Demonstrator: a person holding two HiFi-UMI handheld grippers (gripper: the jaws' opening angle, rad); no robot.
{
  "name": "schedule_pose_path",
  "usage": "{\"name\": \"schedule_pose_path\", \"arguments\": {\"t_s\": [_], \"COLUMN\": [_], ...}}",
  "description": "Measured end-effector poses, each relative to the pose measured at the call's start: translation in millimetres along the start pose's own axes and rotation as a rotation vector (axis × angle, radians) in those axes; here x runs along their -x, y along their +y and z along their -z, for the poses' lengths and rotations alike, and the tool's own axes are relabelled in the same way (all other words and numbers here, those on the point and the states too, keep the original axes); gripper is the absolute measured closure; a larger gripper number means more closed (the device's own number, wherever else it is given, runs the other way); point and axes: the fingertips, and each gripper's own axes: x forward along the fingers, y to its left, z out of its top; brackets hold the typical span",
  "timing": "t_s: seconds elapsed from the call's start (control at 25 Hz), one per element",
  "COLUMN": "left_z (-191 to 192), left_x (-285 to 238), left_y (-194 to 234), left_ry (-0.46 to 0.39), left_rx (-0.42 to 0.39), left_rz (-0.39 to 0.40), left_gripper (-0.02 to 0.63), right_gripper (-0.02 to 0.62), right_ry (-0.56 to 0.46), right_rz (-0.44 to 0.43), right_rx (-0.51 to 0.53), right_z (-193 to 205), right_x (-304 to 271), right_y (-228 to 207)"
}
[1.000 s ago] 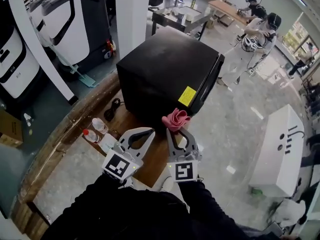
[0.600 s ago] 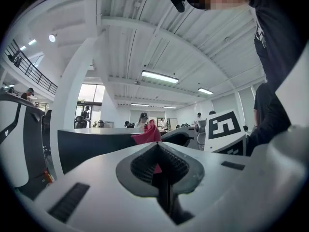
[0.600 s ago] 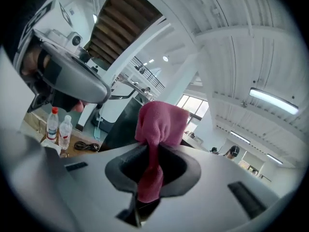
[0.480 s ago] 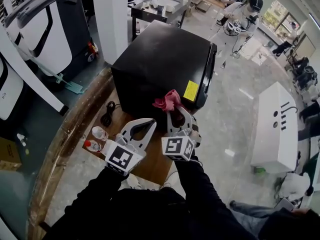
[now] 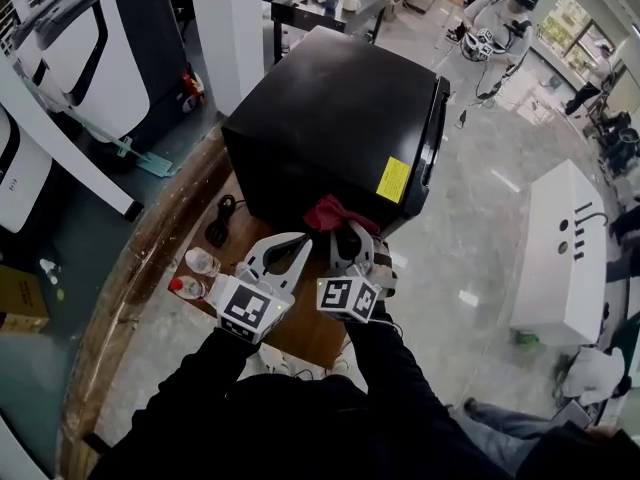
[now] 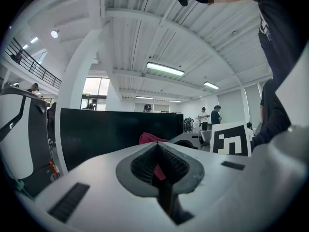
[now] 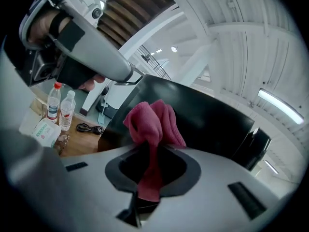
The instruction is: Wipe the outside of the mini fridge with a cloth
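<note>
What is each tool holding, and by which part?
The right tool grips the red cloth by a bunched end, the rest puffing out beyond the jaws. The left tool is shut and empty.

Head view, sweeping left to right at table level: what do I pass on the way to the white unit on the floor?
water bottles → left gripper → red cloth → yellow label on the mini fridge → white unit
</note>
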Motion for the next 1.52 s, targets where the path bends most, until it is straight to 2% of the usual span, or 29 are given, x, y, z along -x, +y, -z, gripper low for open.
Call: {"name": "schedule_pose_path", "arguments": {"t_s": [0.2, 0.4, 0.6, 0.72, 0.84, 1.0, 1.08, 1.2, 1.36, 1.52], "left_z": [33, 54, 97, 120, 130, 139, 140, 134, 120, 80], "left_x": [-18, -27, -41, -40, -35, -28, -23, -14, 0, 14], "left_y": [7, 8, 27, 43, 45, 48, 49, 57, 73, 85], "left_ry": [0.041, 0.096, 0.178, 0.209, 0.221, 0.232, 0.234, 0.225, 0.217, 0.158], "left_rx": [-0.002, 0.048, 0.03, 0.084, 0.125, 0.134, 0.136, 0.133, 0.089, 0.021], "left_rz": [-0.012, -0.005, -0.03, -0.066, -0.076, -0.088, -0.097, -0.117, -0.15, -0.172], "left_gripper": [0.6, 0.6, 0.6, 0.6, 0.6, 0.6, 0.6, 0.6, 0.6, 0.6], "right_gripper": [0.535, 0.535, 0.535, 0.535, 0.537, 0.536, 0.537, 0.535, 0.535, 0.535], "right_ry": [0.041, 0.091, 0.174, 0.242, 0.299, 0.389, 0.428, 0.376, 0.233, 0.098], "right_rz": [-0.083, -0.165, -0.261, -0.321, -0.374, -0.44, -0.489, -0.509, -0.453, -0.349], "right_rx": [-0.001, 0.029, 0.033, 0.021, 0.014, 0.003, -0.044, -0.124, -0.108, -0.064], "right_z": [36, 69, 105, 128, 150, 180, 187, 162, 97, 20], "right_x": [-20, -40, -59, -69, -76, -86, -87, -86, -69, -39], "right_y": [37, 80, 119, 145, 167, 194, 203, 190, 158, 112]}}
